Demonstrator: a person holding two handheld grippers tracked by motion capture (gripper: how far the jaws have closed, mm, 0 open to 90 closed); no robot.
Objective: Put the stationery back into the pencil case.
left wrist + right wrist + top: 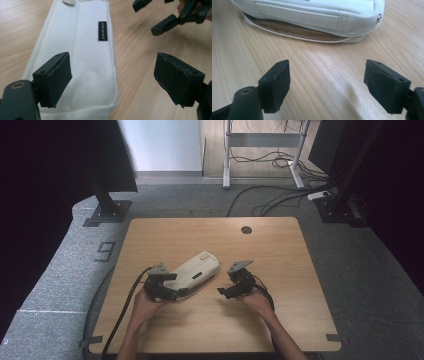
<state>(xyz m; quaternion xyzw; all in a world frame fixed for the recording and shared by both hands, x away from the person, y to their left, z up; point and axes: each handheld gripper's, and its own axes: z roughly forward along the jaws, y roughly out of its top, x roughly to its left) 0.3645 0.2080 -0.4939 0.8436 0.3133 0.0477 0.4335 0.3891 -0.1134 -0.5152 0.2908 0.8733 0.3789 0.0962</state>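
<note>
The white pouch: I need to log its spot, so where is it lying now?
In the high view the white pouch lies on the wooden table, left of centre, between the open left gripper and right gripper.

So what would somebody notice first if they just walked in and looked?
The white pouch lying slantwise in the middle of the wooden table. Then the two black grippers: the left gripper open at its near end, the right gripper open beside it, over bare wood.

The high view is looking forward and down over the whole table (280, 270) from above. Each gripper view is sitting low, peering closely along its jaws; all three are sharing the white pouch (196, 270) (82, 57) (312, 15).
</note>
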